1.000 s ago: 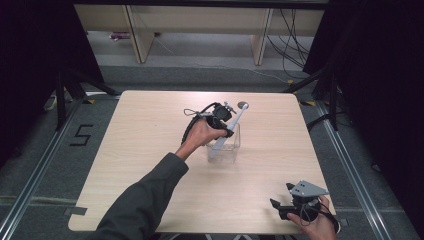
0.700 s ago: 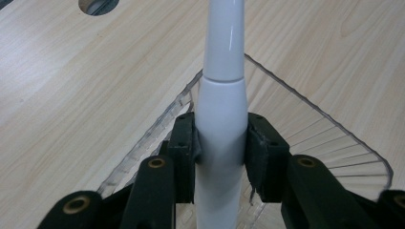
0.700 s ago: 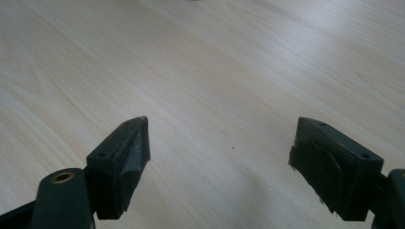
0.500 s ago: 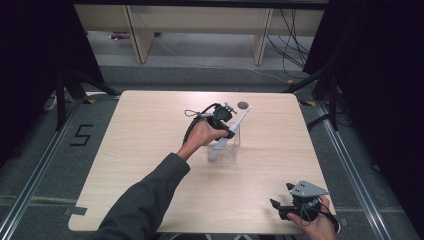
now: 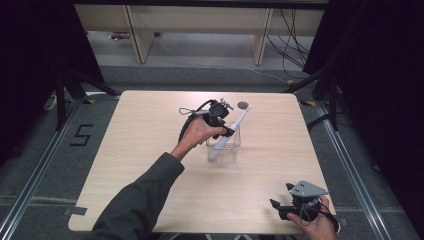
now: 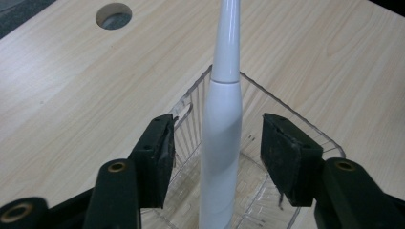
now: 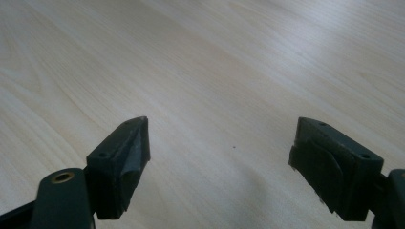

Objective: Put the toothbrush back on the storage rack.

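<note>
Near the centre of the high view, the left tongs [image 5: 223, 121] hang over a clear box [image 5: 225, 146] that stands on the wooden surface [image 5: 140, 150]. A white toothbrush [image 5: 229, 134] stands slanted in the box, its thick lower end inside and its thin neck leaning out toward the upper right of the frame, past the rim. In the left gripper view the toothbrush [image 6: 220, 138] rises up the middle of the frame between the two black pads [image 6: 157, 160], with a gap on either side of it; the jaws have just been opening and neither pad presses on it. The box [image 6: 286, 119] sits below and behind the pads, its ribbed walls open at the top. A round hole [image 6: 113, 15] in the surface lies at the upper left.

The right tongs [image 5: 296, 204] sit at the lower right of the high view, by the near edge, well apart from the box. In the right gripper view they [image 7: 219, 167] stand wide over bare wood, with nothing between the jaws.
</note>
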The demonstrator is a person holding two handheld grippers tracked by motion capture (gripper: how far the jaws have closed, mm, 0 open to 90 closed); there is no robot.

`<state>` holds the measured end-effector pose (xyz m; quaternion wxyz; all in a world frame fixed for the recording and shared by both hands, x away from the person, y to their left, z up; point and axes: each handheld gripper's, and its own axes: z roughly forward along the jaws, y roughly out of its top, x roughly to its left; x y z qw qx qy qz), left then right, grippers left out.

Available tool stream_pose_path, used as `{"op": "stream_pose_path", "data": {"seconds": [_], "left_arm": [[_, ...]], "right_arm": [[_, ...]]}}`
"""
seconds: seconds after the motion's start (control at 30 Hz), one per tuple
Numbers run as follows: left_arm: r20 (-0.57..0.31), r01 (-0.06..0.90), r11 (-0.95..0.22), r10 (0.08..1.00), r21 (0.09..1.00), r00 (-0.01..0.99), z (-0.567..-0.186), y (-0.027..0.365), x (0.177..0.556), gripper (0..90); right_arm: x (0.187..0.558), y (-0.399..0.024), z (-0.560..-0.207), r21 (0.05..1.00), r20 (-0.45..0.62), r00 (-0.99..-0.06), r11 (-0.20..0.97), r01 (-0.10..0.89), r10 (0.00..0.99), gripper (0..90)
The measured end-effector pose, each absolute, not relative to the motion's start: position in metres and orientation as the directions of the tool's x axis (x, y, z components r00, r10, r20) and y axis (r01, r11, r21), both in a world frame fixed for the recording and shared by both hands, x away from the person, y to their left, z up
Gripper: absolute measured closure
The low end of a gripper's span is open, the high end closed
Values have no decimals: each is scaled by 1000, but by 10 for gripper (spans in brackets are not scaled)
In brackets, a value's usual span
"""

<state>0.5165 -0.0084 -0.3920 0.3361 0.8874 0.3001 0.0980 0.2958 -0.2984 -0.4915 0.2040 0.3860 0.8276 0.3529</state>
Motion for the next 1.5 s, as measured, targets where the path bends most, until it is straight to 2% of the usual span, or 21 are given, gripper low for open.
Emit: {"op": "stream_pose_path", "data": {"seconds": [0.4,0.87,1.1,1.5], "left_arm": [[-47,457,-569,591,684,805,-372,11,504,370],[-67,434,-527,578,731,814,-367,35,471,323],[-23,377,-538,553,754,833,-367,48,458,296],[-77,440,-495,595,749,800,-374,63,446,258]], "right_arm": [[296,-299,-492,741,-64,-615,450,498,786,208],[295,-298,-491,740,-67,-617,454,497,784,207],[296,-297,-491,738,-65,-616,454,500,785,206],[296,-297,-492,742,-78,-618,460,488,782,206]]}}
